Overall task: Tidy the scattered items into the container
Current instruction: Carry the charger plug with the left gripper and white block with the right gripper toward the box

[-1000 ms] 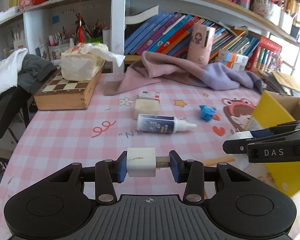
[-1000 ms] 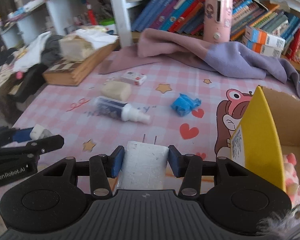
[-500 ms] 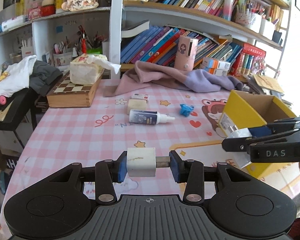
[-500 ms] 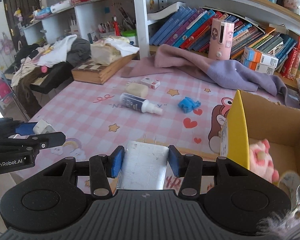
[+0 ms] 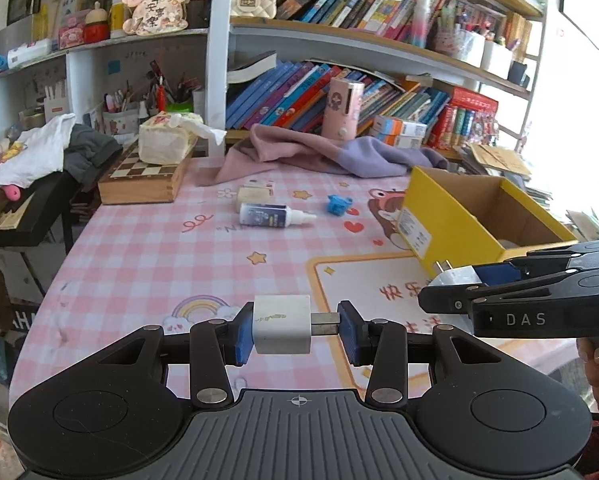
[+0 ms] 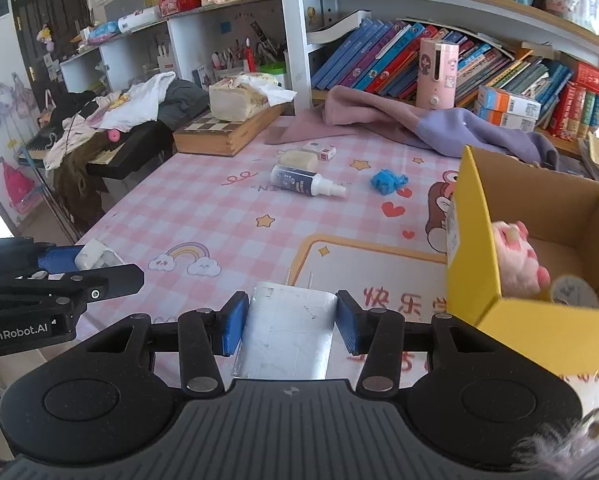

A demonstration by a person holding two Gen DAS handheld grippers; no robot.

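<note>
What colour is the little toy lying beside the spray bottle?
Bright blue toy; the right wrist view shows it best.

I see a pink-white checked tabletop (image 5: 147, 248), yellow box (image 5: 439, 216) with brown inside, white chargers (image 5: 282, 324) (image 6: 287, 336), blue toy (image 5: 338, 204), pink-lilac cloth (image 5: 319, 152), checkerboard case (image 5: 143, 178).

right claw (image 5: 459, 280): "das" | left claw (image 6: 91, 258): "genrobot.ai"

Each hand-held gripper is black plastic with a ribbed grey top, silver screws and blue pads. The left hand-held gripper (image 5: 295, 330) reads "GenRobot.AI" at 9 o'clock; the right hand-held gripper (image 6: 287, 326) reads "DAS".
</note>
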